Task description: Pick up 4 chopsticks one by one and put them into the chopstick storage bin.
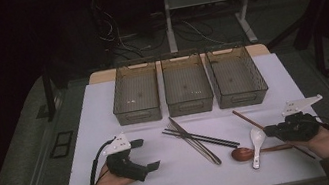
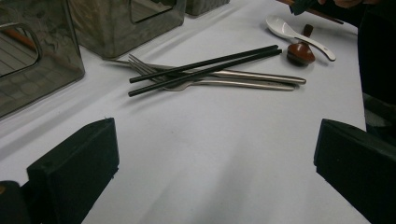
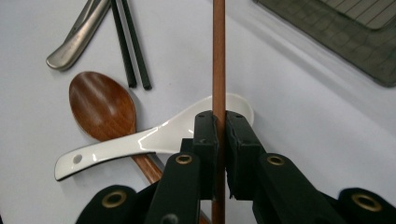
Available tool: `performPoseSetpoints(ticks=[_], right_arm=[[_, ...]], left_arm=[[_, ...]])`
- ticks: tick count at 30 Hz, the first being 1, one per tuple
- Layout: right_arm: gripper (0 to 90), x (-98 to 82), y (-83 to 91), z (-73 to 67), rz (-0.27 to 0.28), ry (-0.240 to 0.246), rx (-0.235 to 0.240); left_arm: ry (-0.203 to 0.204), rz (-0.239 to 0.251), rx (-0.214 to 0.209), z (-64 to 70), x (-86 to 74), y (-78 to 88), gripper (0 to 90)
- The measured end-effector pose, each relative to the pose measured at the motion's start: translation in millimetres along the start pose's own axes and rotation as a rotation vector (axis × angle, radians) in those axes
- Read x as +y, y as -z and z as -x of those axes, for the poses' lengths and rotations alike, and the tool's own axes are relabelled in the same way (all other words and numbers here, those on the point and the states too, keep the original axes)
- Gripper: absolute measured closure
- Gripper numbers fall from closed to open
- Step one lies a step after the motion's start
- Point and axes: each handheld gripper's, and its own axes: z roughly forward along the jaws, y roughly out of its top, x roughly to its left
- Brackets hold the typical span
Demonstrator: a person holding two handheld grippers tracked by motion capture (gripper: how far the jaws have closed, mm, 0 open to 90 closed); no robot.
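The right claw (image 3: 218,140) pinches one brown chopstick (image 3: 218,56); the left claw (image 2: 210,163) is open. The stick, pointing to twelve o'clock, may slip, perhaps bumping the white spoon (image 3: 154,137).

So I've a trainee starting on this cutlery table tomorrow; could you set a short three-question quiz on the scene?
1. True or false: the left gripper is open with nothing between its jaws.
2. What is the right gripper clamped on? A) brown chopstick B) white spoon C) fork
3. How many bins stand at the table's far side?

Key: 1 true; 2 A; 3 three.
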Motion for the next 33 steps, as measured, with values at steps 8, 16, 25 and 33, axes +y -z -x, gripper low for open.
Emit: performPoseSetpoints(ticks=[8, 16, 25, 33], right_arm=[[82.7, 12.1, 0.6, -0.4, 0.043, -0.001, 0.011], [82.7, 25.1, -6.1, -3.0, 0.057, -0.002, 0.014], [82.7, 41.3, -10.8, -5.7, 0.089, 0.001, 0.026], [82.7, 55.4, -16.6, -5.0, 0.115, -0.001, 0.03]], left_arm=[[0.0, 0.012, 0.012, 0.9, -0.8, 1.5, 0.0], [0.001, 0.006, 0.012, 0.9, -1.9, 1.0, 0.0], [0.006, 0.007, 0.018, 4.3, -4.1, 0.4, 0.0], [0.001, 0.005, 0.017, 2.7, -4.2, 0.2, 0.0]])
